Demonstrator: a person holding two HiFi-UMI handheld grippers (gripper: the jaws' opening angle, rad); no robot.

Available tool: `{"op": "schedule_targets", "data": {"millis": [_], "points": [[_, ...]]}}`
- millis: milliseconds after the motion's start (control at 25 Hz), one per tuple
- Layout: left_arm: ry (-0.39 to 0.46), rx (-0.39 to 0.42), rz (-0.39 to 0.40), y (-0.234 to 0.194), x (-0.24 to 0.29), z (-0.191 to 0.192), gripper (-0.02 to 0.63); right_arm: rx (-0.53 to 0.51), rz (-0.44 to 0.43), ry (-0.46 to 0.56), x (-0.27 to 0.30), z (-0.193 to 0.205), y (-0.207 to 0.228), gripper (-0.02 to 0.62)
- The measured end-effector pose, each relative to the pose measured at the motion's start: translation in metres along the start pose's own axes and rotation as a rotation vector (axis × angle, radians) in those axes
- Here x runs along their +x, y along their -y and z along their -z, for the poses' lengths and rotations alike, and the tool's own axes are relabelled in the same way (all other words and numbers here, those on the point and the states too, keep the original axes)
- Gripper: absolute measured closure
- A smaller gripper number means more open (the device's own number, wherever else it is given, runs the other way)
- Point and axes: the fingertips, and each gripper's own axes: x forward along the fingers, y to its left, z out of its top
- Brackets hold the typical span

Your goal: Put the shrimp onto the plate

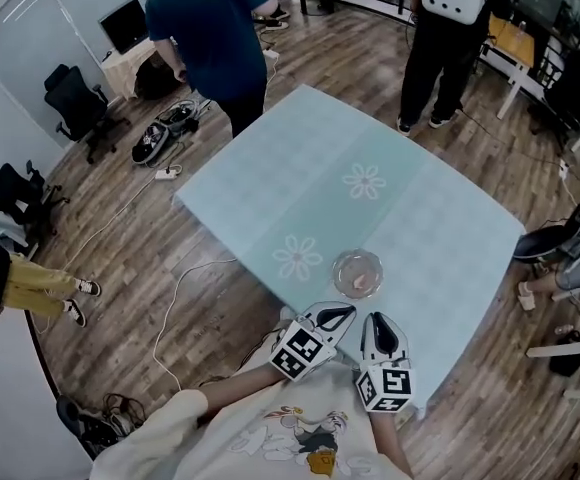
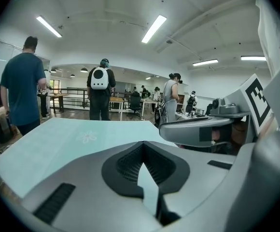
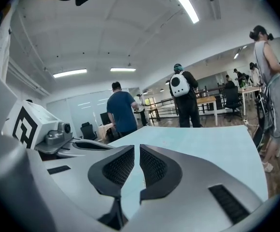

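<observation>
In the head view a clear glass plate stands on the light blue tablecloth near the table's front edge. A small pink shrimp lies in the plate's near part. My left gripper hangs just in front of the plate at the table edge, its jaws shut on nothing. My right gripper is beside it to the right, also shut and empty. In the left gripper view the left gripper has its tips touching. In the right gripper view the right gripper shows only a thin slit. Both gripper views miss the plate and shrimp.
A person in a dark blue shirt stands at the table's far left corner, and another with a white backpack at the far right. Office chairs, shoes and a cable lie on the wooden floor to the left.
</observation>
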Motion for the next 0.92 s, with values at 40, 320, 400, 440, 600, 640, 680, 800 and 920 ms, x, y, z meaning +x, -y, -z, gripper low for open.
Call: {"op": "schedule_targets", "data": {"millis": [40, 320, 400, 440, 600, 640, 680, 800, 920], "points": [[0.005, 0.000, -0.005, -0.003, 0.000, -0.001, 0.603, -0.007, 0.008, 0.004, 0.001, -0.002, 0.001, 0.541], [-0.007, -0.016, -0.001, -0.001, 0.007, 0.001, 0.603, -0.014, 0.021, -0.009, 0.000, 0.000, 0.007, 0.543], [-0.026, -0.020, 0.000, 0.002, 0.010, 0.003, 0.603, -0.008, 0.026, -0.009, -0.002, 0.002, 0.012, 0.543], [-0.030, -0.020, 0.000, 0.004, 0.011, 0.004, 0.603, -0.006, 0.028, -0.010, -0.004, 0.003, 0.014, 0.543], [-0.009, -0.018, 0.010, 0.009, 0.015, 0.004, 0.603, -0.003, 0.033, -0.012, -0.007, 0.005, 0.018, 0.543], [-0.006, -0.022, 0.005, 0.008, 0.015, 0.004, 0.603, -0.005, 0.034, -0.013, -0.008, 0.005, 0.018, 0.543], [-0.003, -0.025, 0.000, 0.007, 0.015, 0.004, 0.603, -0.006, 0.035, -0.013, -0.008, 0.005, 0.019, 0.543], [-0.001, -0.028, -0.009, 0.004, 0.019, 0.003, 0.603, -0.020, 0.031, -0.009, -0.005, 0.002, 0.022, 0.543], [-0.003, -0.034, -0.012, 0.002, 0.025, 0.002, 0.603, -0.048, 0.030, 0.003, -0.002, -0.006, 0.024, 0.543]]}}
